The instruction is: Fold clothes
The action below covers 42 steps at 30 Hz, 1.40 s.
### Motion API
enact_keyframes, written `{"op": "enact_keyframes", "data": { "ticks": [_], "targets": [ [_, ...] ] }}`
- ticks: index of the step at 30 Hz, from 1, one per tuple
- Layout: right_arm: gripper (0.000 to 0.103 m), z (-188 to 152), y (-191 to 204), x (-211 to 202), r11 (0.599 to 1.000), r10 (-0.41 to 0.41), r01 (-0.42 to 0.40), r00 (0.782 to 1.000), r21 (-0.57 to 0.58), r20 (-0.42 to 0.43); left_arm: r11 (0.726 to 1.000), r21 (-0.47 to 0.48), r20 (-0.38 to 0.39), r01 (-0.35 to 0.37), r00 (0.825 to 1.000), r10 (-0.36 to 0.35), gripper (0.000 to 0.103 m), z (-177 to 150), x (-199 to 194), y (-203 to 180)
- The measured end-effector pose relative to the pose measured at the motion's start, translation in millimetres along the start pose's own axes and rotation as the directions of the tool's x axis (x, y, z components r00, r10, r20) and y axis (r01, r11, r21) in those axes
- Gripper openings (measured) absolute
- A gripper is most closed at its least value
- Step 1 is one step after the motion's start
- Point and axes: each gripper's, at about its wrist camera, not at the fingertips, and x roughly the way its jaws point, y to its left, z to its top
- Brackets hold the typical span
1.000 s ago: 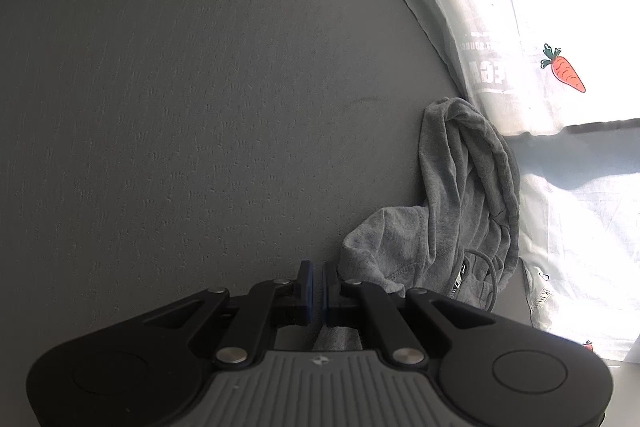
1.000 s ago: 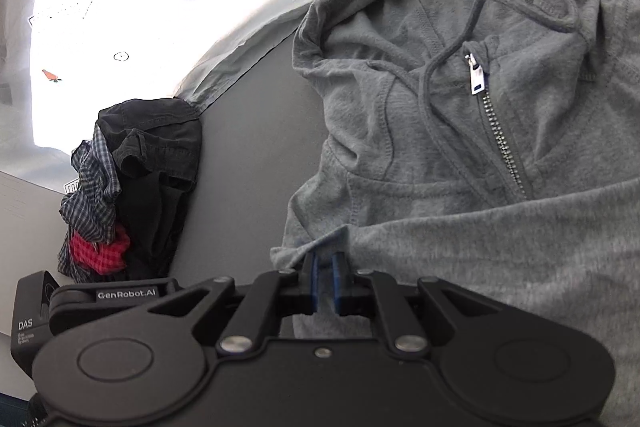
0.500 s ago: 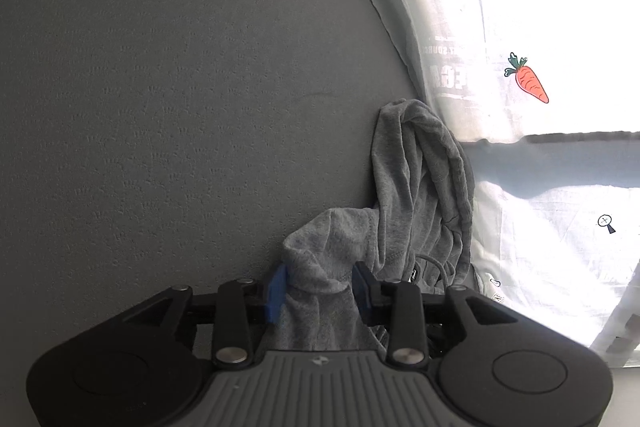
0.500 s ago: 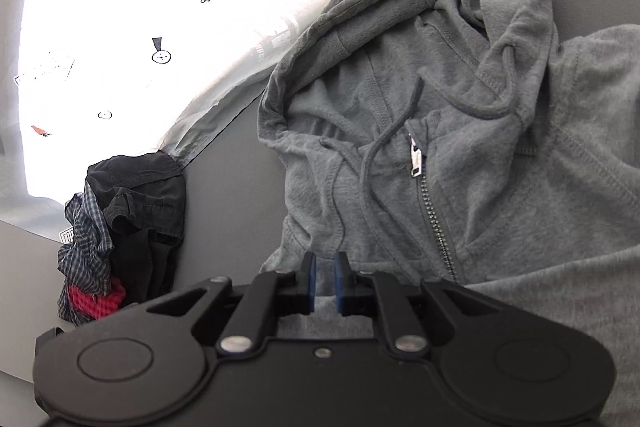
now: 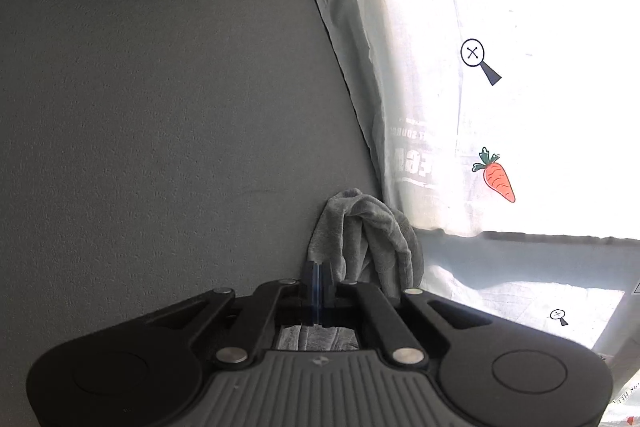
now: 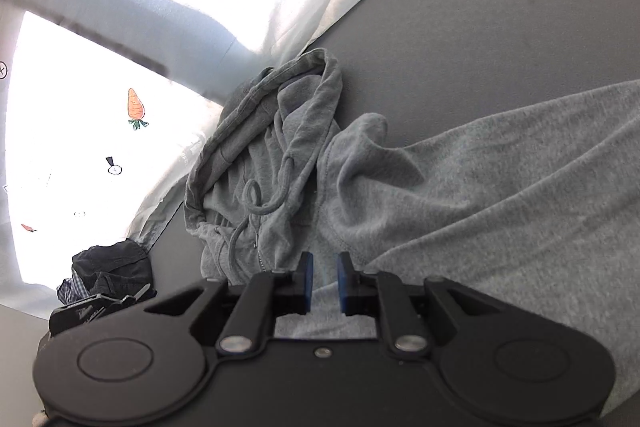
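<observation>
A: Two views. Left wrist first: what is new?

B: The left gripper [image 5: 317,277] opened wide half a second ago and has snapped shut again. Its pads meet at the near edge of the grey hoodie [image 5: 372,239], bunched against the white sheet [image 5: 500,7]; whether cloth is pinched I cannot tell.

A: Right wrist?

B: The right gripper [image 6: 323,277] has been easing open; the jaws stand slightly apart over grey cloth, pressing nothing. The hoodie's hood now lies bunched ahead-left, sleeve stretching right. Likely regripping for a fold.
</observation>
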Motion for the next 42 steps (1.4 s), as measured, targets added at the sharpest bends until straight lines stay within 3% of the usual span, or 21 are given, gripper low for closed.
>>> {"op": "enact_keyframes", "data": {
  "ticks": [2, 6, 7, 11, 16, 17, 19, 21, 22, 25, 27, 31, 35, 37, 38, 39, 42],
  "targets": [
    [0.015, 7, -14, -13, 0.999, -0.024, 0.023, 0.999, 0.025, 0.031, 0.994, 0.091, -0.037, -0.055, 0.998, 0.058, 0.003, -1, 1, -12],
    [0.018, 12, -36, -32, 0.995, -0.076, 0.072, 0.994, 0.067, 0.072, 0.955, 0.240, -0.091, -0.174, 0.975, 0.201, 0.029, -28, -2, -15],
    [0.019, 11, -40, -36, 0.994, -0.082, 0.076, 0.993, 0.076, 0.079, 0.953, 0.239, -0.109, -0.185, 0.970, 0.216, 0.032, -35, -3, -9],
    [0.022, 5, -52, -44, 0.991, -0.091, 0.082, 0.993, 0.107, 0.077, 0.970, 0.137, -0.164, -0.200, 0.961, 0.221, 0.059, -50, -4, 20],
    [0.022, 1, -58, -37, 0.988, -0.086, 0.077, 0.994, 0.133, 0.060, 0.985, 0.033, -0.195, -0.171, 0.965, 0.174, 0.069, -50, 9, 37],
    [0.022, 2, -58, -36, 0.988, -0.087, 0.079, 0.994, 0.132, 0.060, 0.988, 0.024, -0.190, -0.150, 0.970, 0.152, 0.070, -49, 11, 35],
    [0.022, 3, -58, -34, 0.988, -0.090, 0.082, 0.994, 0.130, 0.058, 0.991, 0.022, -0.176, -0.132, 0.975, 0.134, 0.057, -43, 18, 27],
    [0.022, 4, -59, -33, 0.988, -0.090, 0.082, 0.994, 0.134, 0.056, 0.990, 0.008, -0.188, -0.143, 0.972, 0.142, 0.012, -38, 29, 20],
    [0.022, 4, -59, -33, 0.987, -0.088, 0.080, 0.995, 0.136, 0.055, 0.991, -0.011, -0.216, -0.135, 0.968, 0.129, 0.006, -37, 36, 19],
    [0.022, 4, -63, -32, 0.986, -0.086, 0.078, 0.995, 0.146, 0.052, 0.988, -0.074, -0.274, -0.133, 0.956, 0.108, 0.005, -35, 48, 20],
    [0.021, 3, -66, -33, 0.985, -0.082, 0.073, 0.995, 0.154, 0.054, 0.989, -0.063, -0.253, -0.135, 0.961, 0.115, 0.000, -34, 48, 16],
    [0.019, 4, -70, -36, 0.984, -0.087, 0.076, 0.994, 0.159, 0.062, 0.992, -0.081, -0.176, -0.101, 0.981, 0.086, 0.000, -19, 42, 10],
    [0.019, 6, -72, -36, 0.984, -0.084, 0.073, 0.994, 0.160, 0.063, 0.991, 0.022, -0.171, -0.136, 0.976, 0.137, 0.000, -9, 34, -6],
    [0.019, 7, -70, -36, 0.986, -0.094, 0.085, 0.994, 0.142, 0.062, 0.983, 0.099, -0.221, -0.157, 0.959, 0.176, 0.017, -15, 34, -10],
    [0.019, 7, -69, -36, 0.987, -0.100, 0.091, 0.993, 0.134, 0.062, 0.974, 0.135, -0.244, -0.180, 0.947, 0.209, 0.033, -20, 33, -10],
    [0.019, 8, -68, -36, 0.987, -0.103, 0.095, 0.993, 0.130, 0.063, 0.963, 0.171, -0.250, -0.210, 0.936, 0.249, 0.040, -26, 32, -10],
    [0.021, 10, -68, -38, 0.988, -0.113, 0.105, 0.991, 0.117, 0.066, 0.924, 0.258, -0.200, -0.282, 0.920, 0.337, 0.044, -39, 29, -9]
  ]
}}
